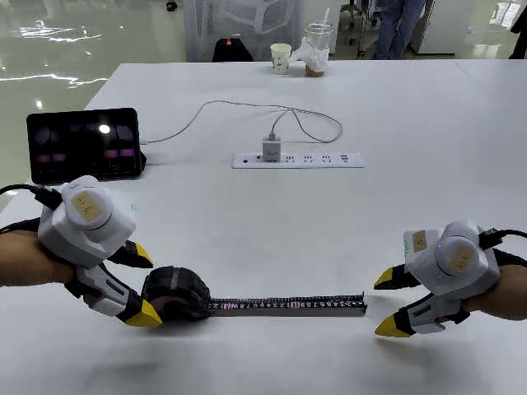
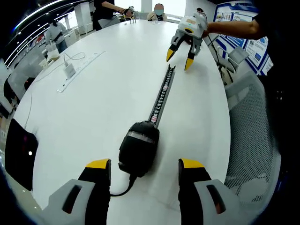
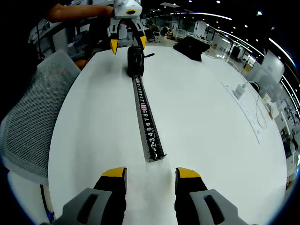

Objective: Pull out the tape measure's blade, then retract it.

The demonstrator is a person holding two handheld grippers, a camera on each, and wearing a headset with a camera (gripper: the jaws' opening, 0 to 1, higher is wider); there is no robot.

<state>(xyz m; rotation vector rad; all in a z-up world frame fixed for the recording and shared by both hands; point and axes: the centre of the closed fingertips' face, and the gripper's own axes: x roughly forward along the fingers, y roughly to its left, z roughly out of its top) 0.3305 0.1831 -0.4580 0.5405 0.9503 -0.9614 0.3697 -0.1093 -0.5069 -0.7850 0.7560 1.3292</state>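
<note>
Just beyond right fingers (image 3: 114,174), blade tip (image 3: 155,157)

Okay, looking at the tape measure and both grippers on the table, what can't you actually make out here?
- Head view: the left gripper covers one side of the tape measure case, so jaw contact is unclear.
- Head view: the blade numerals are too small to read.
- Left gripper view: the case's cord runs behind a jaw, its end hidden.
- Head view: the tablet screen is dim and blurred.
</note>
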